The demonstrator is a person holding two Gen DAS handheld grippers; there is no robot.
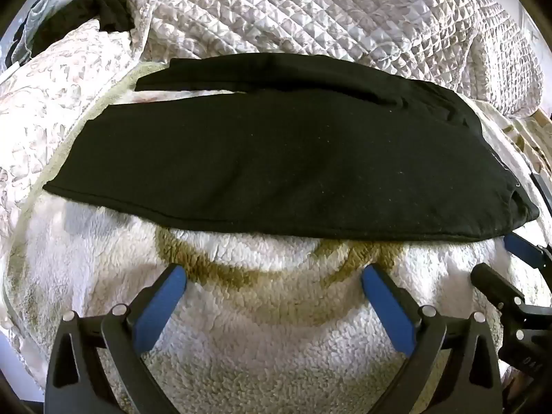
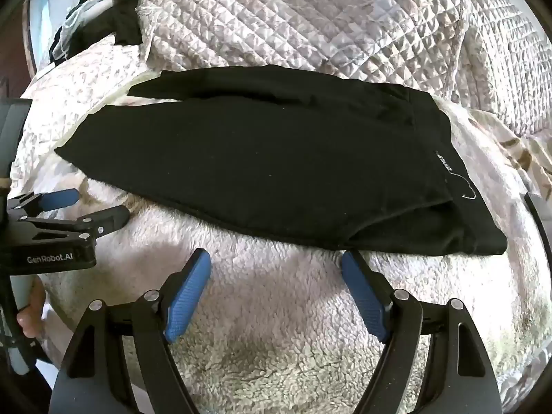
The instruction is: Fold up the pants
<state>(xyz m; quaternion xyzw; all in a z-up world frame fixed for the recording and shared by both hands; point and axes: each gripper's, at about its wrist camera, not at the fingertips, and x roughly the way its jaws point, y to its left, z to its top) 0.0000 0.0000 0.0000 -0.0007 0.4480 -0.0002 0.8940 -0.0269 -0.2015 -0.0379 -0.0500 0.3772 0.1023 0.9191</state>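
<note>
Black pants lie flat on a white fleece blanket, one leg folded over the other, waistband to the right, leg ends to the left. They also show in the right wrist view, with small white lettering near the waistband. My left gripper is open and empty, just short of the pants' near edge. My right gripper is open and empty, its right fingertip close to the near edge by the waistband. Each gripper shows in the other's view: the right one, the left one.
A quilted cream bedspread is bunched behind the pants. A patterned pillow or cover lies at the left. Dark clothing hangs on a rail at the far left back. The fleece blanket has a tan ring pattern.
</note>
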